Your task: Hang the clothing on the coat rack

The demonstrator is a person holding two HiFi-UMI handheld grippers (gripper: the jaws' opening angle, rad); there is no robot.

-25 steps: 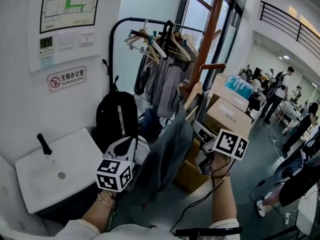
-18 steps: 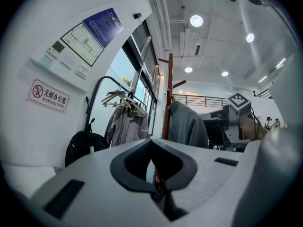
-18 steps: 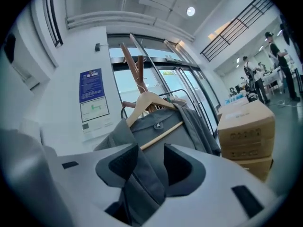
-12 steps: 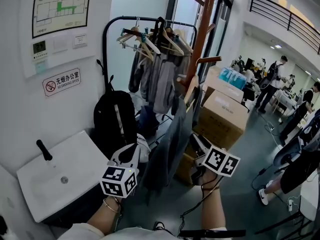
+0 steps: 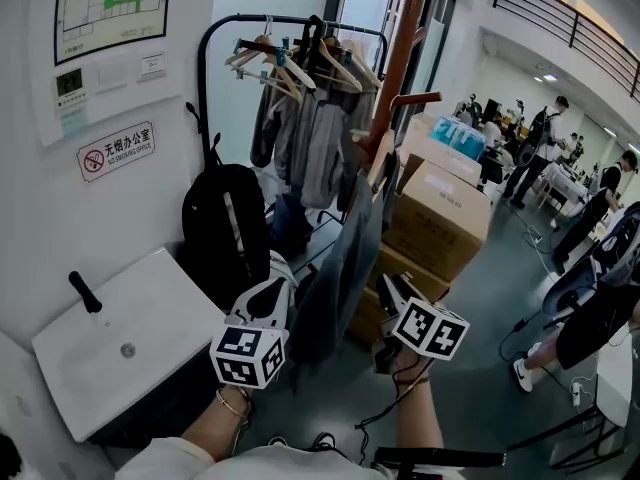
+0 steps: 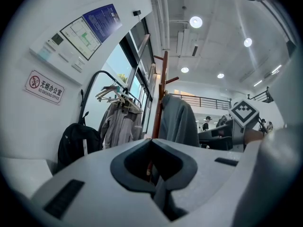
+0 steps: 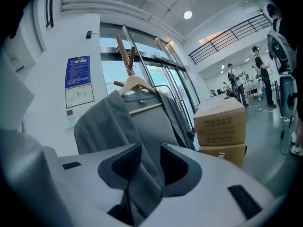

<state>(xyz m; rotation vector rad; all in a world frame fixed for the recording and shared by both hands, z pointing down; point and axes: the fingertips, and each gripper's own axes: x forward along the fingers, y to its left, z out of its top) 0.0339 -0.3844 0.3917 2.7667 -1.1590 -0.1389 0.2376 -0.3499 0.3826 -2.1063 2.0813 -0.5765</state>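
Left claw (image 6: 152,143) of mine is closed on a strip of the grey jacket (image 6: 177,119). My right claw (image 7: 150,150) has just been closing; a fold of this jacket lies between its jaws, not yet pinched. The jacket hangs on a wooden hanger (image 7: 135,85) at the coat rack (image 5: 400,68).

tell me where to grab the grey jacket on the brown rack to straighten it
Probably the loose lower edge of the grey jacket, approached from the near, open side: it hangs free below the wooden hanger, while boxes crowd its far side.
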